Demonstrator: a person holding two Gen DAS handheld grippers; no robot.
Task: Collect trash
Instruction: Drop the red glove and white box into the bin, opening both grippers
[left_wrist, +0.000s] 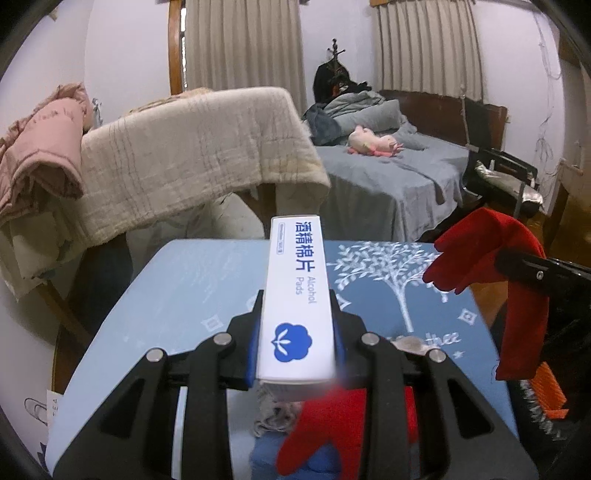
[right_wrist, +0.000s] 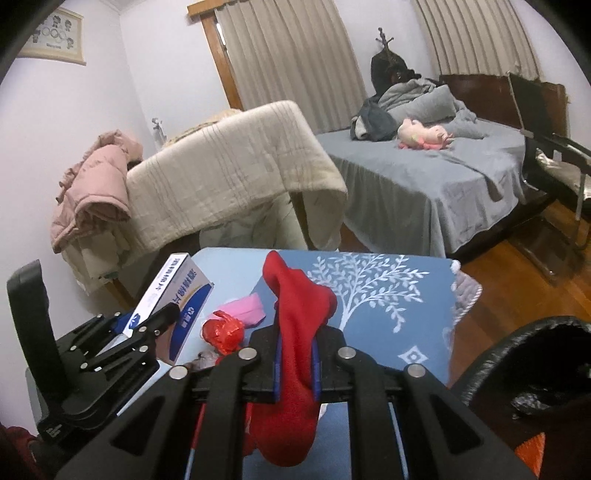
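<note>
My left gripper (left_wrist: 297, 317) is shut on a white alcohol-pads box (left_wrist: 297, 295) with blue print, held above the blue table (left_wrist: 192, 288); box and gripper also show in the right wrist view (right_wrist: 173, 295). My right gripper (right_wrist: 295, 354) is shut on a red sock (right_wrist: 295, 332) that hangs down through the jaws; it also shows at the right of the left wrist view (left_wrist: 491, 273). A crumpled red wrapper (right_wrist: 223, 332), a pink piece (right_wrist: 247, 308) and a grey crumpled scrap (right_wrist: 205, 360) lie on the table.
A black-lined bin (right_wrist: 535, 369) stands at the lower right beside the table (right_wrist: 388, 325). Beyond are a chair under a beige blanket (right_wrist: 236, 162), a pink jacket (right_wrist: 96, 184), a grey bed (right_wrist: 424, 177) and wooden floor (right_wrist: 517, 258).
</note>
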